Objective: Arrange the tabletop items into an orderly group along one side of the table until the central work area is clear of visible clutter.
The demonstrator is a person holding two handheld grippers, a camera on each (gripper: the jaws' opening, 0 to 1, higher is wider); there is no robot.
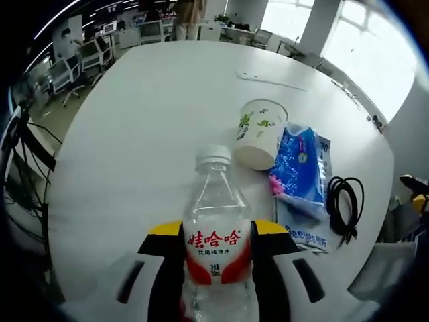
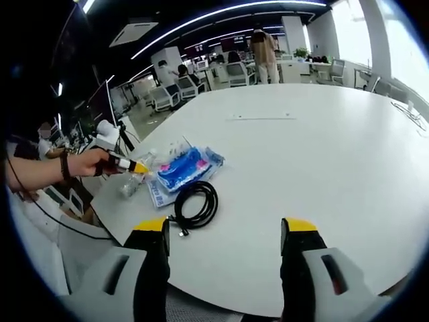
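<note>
The left hand-held gripper (image 1: 218,268) grasps a water bottle (image 1: 217,235) between its 2 jaws, label facing the camera, cap toward the desk's (image 1: 147,121) middle. The step in hand looks like carrying this bottle to the group at the desk's edge. Just beyond it lies a paper cup (image 1: 260,133) on its side, touching a blue tissue pack (image 1: 298,168) that rests on a leaflet (image 1: 305,231), with a coiled black cable (image 1: 345,204) beside them. The right hand-held gripper (image 2: 224,261) is released, jaws apart and empty, hovering over bare desk near the cable. Next, the bottle probably needs setting upright close beside the cup, and the tipped cup may need standing up.
</note>
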